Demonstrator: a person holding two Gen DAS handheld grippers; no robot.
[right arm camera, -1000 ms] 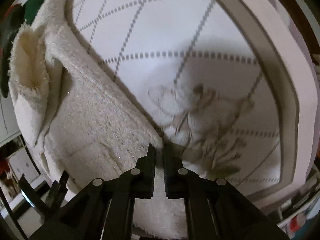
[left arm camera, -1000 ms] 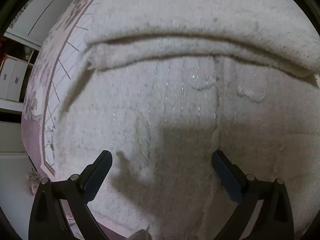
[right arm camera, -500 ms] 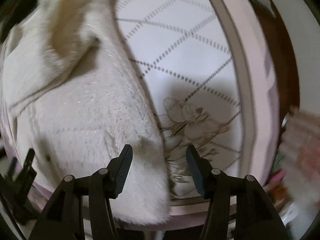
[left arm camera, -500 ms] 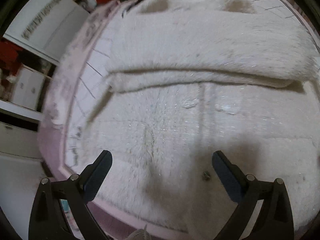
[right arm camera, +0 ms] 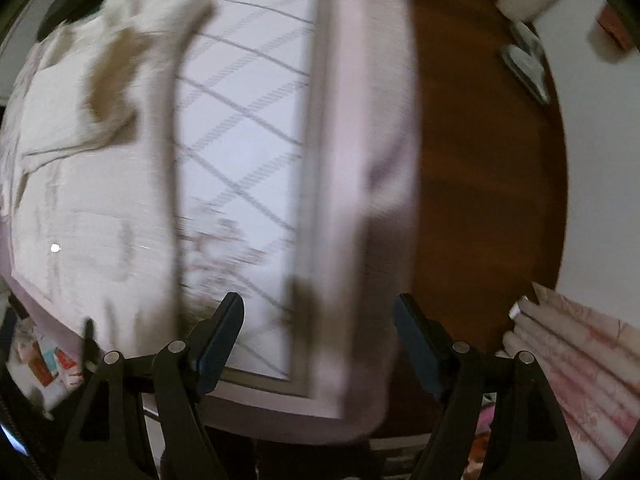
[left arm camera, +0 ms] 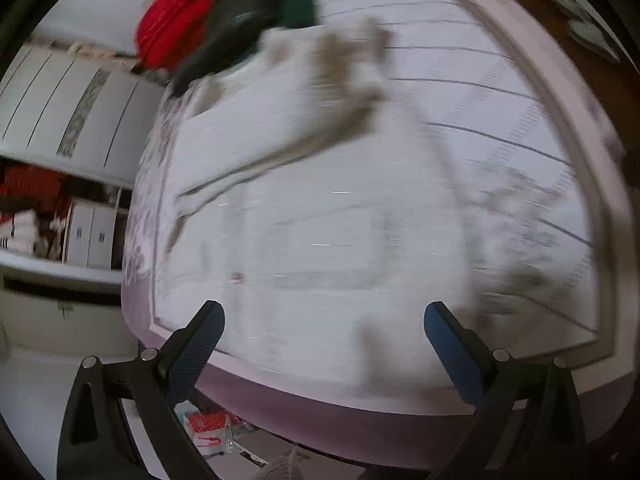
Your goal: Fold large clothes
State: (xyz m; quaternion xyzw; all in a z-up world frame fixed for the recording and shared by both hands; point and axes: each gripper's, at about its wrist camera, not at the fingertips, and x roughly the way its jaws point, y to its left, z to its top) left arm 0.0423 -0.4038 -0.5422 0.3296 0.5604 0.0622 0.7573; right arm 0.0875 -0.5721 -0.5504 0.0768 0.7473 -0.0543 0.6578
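Note:
A cream fluffy garment (left arm camera: pixel 312 208) lies partly folded on the bed, a sleeve laid across its upper part. In the right wrist view the same garment (right arm camera: pixel 88 184) fills the left side. My left gripper (left arm camera: pixel 322 326) hangs open above the garment's near edge, nothing between its fingers. My right gripper (right arm camera: pixel 318 320) is above the bed's right border, off the garment, its jaws opening and empty. Both views are motion-blurred.
The bed cover (right arm camera: pixel 248 128) is white with a grey diamond grid and a pink border (left arm camera: pixel 360 412). Red and dark green clothes (left arm camera: pixel 224 20) are piled at the far end. Wooden floor (right arm camera: pixel 480 184) and a pink curtain (right arm camera: pixel 580 368) lie right of the bed; white cabinets (left arm camera: pixel 72 120) left.
The right gripper let go of the garment's edge, opened wide, rose and swung right over the bed border. The left gripper, open throughout, pulled back and up, so more of the bed shows.

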